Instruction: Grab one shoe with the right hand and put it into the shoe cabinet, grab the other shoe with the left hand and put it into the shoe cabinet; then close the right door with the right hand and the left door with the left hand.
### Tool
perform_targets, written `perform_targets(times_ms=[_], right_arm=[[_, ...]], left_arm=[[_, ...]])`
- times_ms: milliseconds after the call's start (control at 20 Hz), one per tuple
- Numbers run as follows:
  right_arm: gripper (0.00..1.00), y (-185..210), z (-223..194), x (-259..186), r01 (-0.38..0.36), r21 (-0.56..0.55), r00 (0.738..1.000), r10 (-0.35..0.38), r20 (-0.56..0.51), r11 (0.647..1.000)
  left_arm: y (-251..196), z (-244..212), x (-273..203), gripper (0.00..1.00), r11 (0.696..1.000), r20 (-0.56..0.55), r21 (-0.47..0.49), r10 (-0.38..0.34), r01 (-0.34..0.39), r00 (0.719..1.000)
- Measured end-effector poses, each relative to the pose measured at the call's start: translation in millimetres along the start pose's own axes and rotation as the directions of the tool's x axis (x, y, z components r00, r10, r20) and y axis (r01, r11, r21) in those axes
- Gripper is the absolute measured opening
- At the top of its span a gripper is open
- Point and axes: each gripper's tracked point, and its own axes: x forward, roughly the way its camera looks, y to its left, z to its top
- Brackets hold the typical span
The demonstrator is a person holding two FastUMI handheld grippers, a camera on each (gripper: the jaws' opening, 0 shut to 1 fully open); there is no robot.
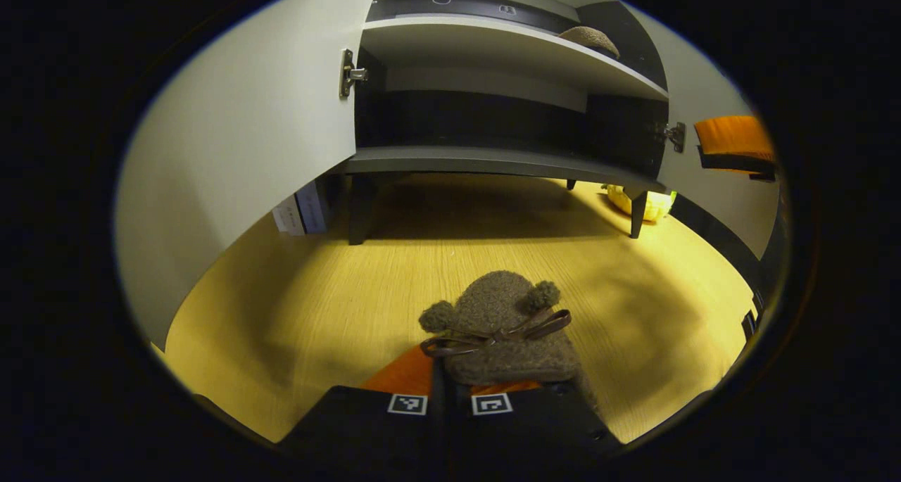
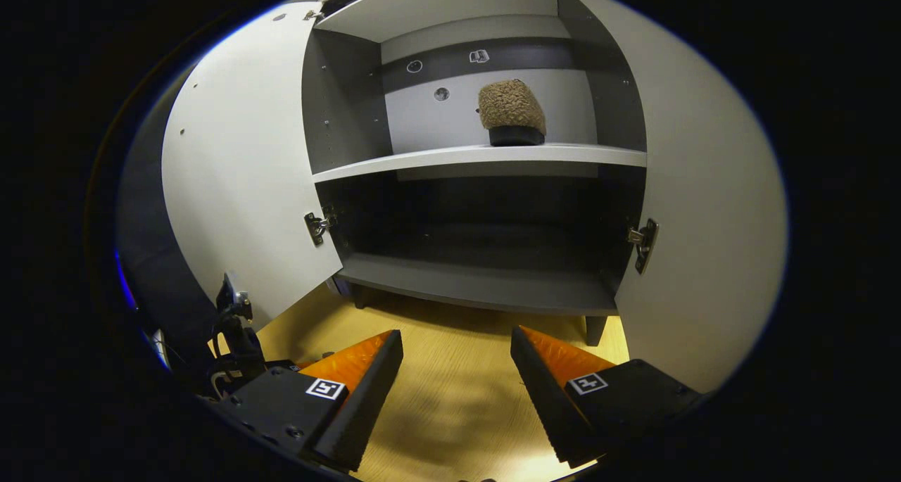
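The left gripper (image 1: 450, 397) pinches a fuzzy brown slipper (image 1: 503, 331) with pompoms and ribbon bow, on wood-grain floor before the cabinet (image 2: 479, 155). Second woolly slipper (image 2: 512, 112) sits on its upper shelf. The right gripper (image 2: 457, 376) gapes, holding nothing.

Wood floor (image 1: 317, 306), yellow obj (image 1: 651, 204) under back R.

Warm light falls on the pale wood-grain floor (image 1: 295, 313), shadowed in patches.

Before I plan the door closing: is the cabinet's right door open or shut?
Open. In the right gripper view the right door swings wide on its hinge, leaving both shelves exposed, one shoe on the upper shelf.
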Motion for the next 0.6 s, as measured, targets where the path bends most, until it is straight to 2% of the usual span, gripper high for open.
perform_targets(times_ms=[200, 450, 600], right_arm=[[0.99, 5, 2, -5, 0.005, -0.009, 1.000, -0.005, -0.012, 1.000], [0.99, 12, 21, -35, 0.038, -0.011, 0.999, -0.038, 0.008, 0.999], [0.99, 18, 30, -44, 0.031, -0.032, 0.999, -0.030, 0.028, 0.999]], left_arm=[[-3, 17, -22, 0.07, 1.000, 0.008, 0.006, 0.012, -0.012, 1.000], [-15, 95, -102, 0.07, 1.000, 0.115, 0.021, -0.009, 0.006, 0.993], [-23, 146, -147, 0.06, 0.999, 0.181, -0.001, -0.031, 0.032, 0.983]])
